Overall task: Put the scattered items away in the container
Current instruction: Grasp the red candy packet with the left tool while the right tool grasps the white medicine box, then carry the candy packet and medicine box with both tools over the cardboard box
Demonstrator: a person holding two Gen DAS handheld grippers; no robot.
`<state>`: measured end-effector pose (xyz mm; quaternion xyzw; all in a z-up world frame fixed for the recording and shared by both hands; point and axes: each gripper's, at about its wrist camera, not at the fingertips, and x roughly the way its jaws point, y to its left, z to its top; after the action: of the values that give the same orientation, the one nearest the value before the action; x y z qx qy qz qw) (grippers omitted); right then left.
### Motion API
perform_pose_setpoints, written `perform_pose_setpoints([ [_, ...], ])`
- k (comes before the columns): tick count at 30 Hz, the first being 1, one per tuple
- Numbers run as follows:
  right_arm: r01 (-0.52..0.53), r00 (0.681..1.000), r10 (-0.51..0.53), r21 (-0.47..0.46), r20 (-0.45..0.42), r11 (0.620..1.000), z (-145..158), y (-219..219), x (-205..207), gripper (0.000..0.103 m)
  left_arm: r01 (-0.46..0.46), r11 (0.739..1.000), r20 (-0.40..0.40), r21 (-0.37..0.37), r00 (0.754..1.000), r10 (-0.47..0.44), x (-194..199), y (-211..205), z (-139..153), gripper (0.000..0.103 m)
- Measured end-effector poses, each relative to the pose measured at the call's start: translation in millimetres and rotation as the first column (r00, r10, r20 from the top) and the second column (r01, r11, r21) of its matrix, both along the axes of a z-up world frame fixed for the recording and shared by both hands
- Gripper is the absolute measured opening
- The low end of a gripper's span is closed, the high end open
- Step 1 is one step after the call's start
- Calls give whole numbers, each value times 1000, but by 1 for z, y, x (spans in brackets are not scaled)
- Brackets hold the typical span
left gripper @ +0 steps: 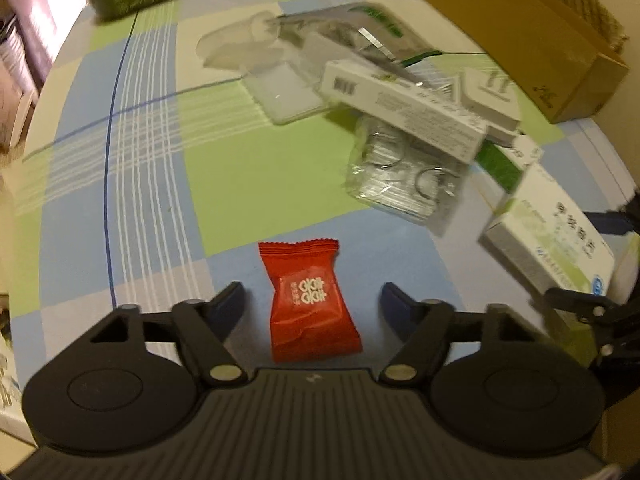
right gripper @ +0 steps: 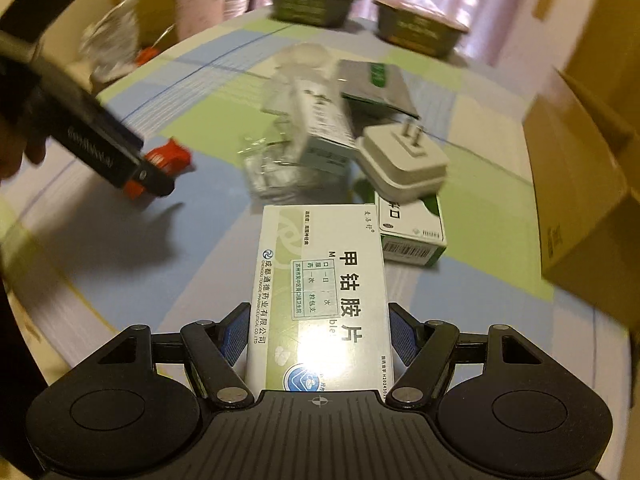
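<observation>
A red candy packet (left gripper: 312,300) lies flat on the checked tablecloth, between the spread fingers of my left gripper (left gripper: 312,294), which is open and not touching it. My right gripper (right gripper: 320,334) is shut on a white and green medicine box (right gripper: 320,292), with a pad pressed on each long side. The left wrist view shows that box (left gripper: 560,240) at the right edge, held by the right gripper (left gripper: 584,256). A brown cardboard box (right gripper: 580,180) stands open at the right; it is also in the left wrist view (left gripper: 520,32). In the right wrist view, the left gripper (right gripper: 160,172) hovers over the red packet (right gripper: 168,158).
A loose pile sits mid-table: a white plug adapter (right gripper: 404,160), a green and white carton (right gripper: 412,236), a long white box (left gripper: 400,108), a clear bag of metal rings (left gripper: 400,176) and a silver pouch (right gripper: 376,84). Two dark green trays (right gripper: 312,0) (right gripper: 420,28) stand at the far edge.
</observation>
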<state>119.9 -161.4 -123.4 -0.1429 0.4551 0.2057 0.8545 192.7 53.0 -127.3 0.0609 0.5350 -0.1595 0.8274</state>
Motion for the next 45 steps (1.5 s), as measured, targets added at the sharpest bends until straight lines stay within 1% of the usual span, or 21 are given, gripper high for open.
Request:
perform_pose_setpoints([
  [1, 10, 1000, -10, 13, -8, 1000, 0, -2, 0, 73, -7, 1000, 2, 9, 1000, 7, 1, 0, -1, 48],
  [3, 26, 999, -25, 36, -23, 999, 1, -3, 2, 73, -11, 999, 8, 37, 1000, 10, 3, -2, -2, 41],
  [4, 32, 999, -31, 44, -30, 999, 0, -4, 0, 73, -10, 999, 6, 47, 1000, 10, 4, -2, -2, 33],
  [7, 43, 999, -41, 55, -36, 998, -2, -6, 0, 73, -5, 998, -8, 56, 1000, 5, 3, -2, -1, 29],
  [12, 41, 999, -39, 58, -28, 997, -7, -9, -2, 73, 31, 995, -5, 91, 1000, -31, -8, -6, -1, 29],
  [18, 42, 998, -40, 55, -39, 998, -13, -9, 2, 74, 51, 991, -13, 122, 999, -50, -12, -7, -1, 37],
  [23, 69, 995, -64, 81, -72, 994, -17, -13, 7, 74, 64, 989, -26, 130, 998, -61, -15, -7, -1, 40],
  [26, 88, 992, -79, 95, -97, 992, -20, -16, 11, 76, 54, 992, -36, 113, 998, -50, -14, -4, -1, 40],
  [30, 92, 992, -83, 96, -97, 991, -20, -16, 11, 76, 38, 995, -52, 90, 998, -33, -11, 0, -2, 39],
  [34, 100, 991, -91, 97, -97, 990, -20, -16, 11, 74, 36, 995, -65, 93, 997, -30, -9, -1, 0, 31],
  [36, 110, 990, -99, 114, -96, 987, -18, -17, 10, 74, 33, 995, -70, 94, 997, -27, -10, -3, 1, 30],
  [41, 112, 992, -104, 135, -65, 984, -6, -20, 6, 74, 35, 996, -56, 87, 998, -30, -21, -10, 8, 29],
  [45, 115, 993, -109, 145, -49, 983, 4, -22, -1, 74, 33, 997, -41, 70, 999, -31, -32, -15, 22, 29],
])
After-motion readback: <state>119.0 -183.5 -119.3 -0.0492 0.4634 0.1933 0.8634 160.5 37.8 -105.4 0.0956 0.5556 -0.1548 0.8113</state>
